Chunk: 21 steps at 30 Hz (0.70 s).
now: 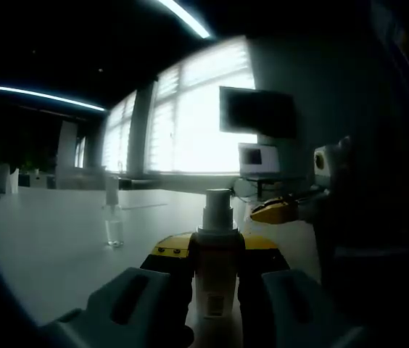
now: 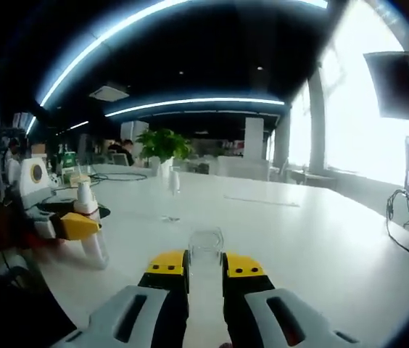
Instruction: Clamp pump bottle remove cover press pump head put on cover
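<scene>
My left gripper is shut on the pump bottle, which stands upright between the yellow-tipped jaws. Its pump head is bare at the top. In the right gripper view the same bottle shows at the left, held by the left gripper. My right gripper is shut on the clear cover, low over the white table and off to the bottle's side. The right gripper comes into the left gripper view from the right, beside the pump head.
A small clear spray bottle stands alone on the table, also seen as the spray bottle further out. A potted plant and cables lie far back. A laptop and a dark monitor are by the windows.
</scene>
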Tool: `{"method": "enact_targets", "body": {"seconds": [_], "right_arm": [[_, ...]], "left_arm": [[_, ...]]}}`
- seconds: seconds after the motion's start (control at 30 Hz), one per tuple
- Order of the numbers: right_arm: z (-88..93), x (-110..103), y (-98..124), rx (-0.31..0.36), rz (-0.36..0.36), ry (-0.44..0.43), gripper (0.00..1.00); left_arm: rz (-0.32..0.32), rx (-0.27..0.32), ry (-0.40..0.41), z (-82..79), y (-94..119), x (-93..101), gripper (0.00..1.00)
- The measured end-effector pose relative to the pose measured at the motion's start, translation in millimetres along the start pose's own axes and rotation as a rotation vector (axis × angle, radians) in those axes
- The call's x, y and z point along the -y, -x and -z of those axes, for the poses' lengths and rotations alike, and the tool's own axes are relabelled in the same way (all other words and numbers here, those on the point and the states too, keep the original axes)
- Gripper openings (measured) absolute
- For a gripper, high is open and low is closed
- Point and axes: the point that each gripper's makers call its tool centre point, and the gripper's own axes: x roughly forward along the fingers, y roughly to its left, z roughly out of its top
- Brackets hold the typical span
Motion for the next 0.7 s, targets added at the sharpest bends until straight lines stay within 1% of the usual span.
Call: {"method": "enact_targets", "body": {"seconds": [0.1,0.27,0.63,0.7], "right_arm": [[-8.0,-3.1,1.3,0.012,-0.007,0.008,0.13],[-20.1,-10.2,4.2,0.023,-0.030,-0.013,0.13],[-35.6,-12.6,9.2,0.052,-0.027,-0.025,0.13],[-38.3,-16.2,10.3,0.061,-0.034,-0.030,0.13]], "left_arm": [[0.000,0.000,0.000,-0.3,-0.2,0.9,0.14],[0.001,0.000,-0.001,-0.1,0.1,-0.1,0.14],[0.002,0.000,-0.002,0.0,0.1,0.2,0.14],[0.002,0.000,-0.003,0.1,0.2,0.0,0.14]]}}
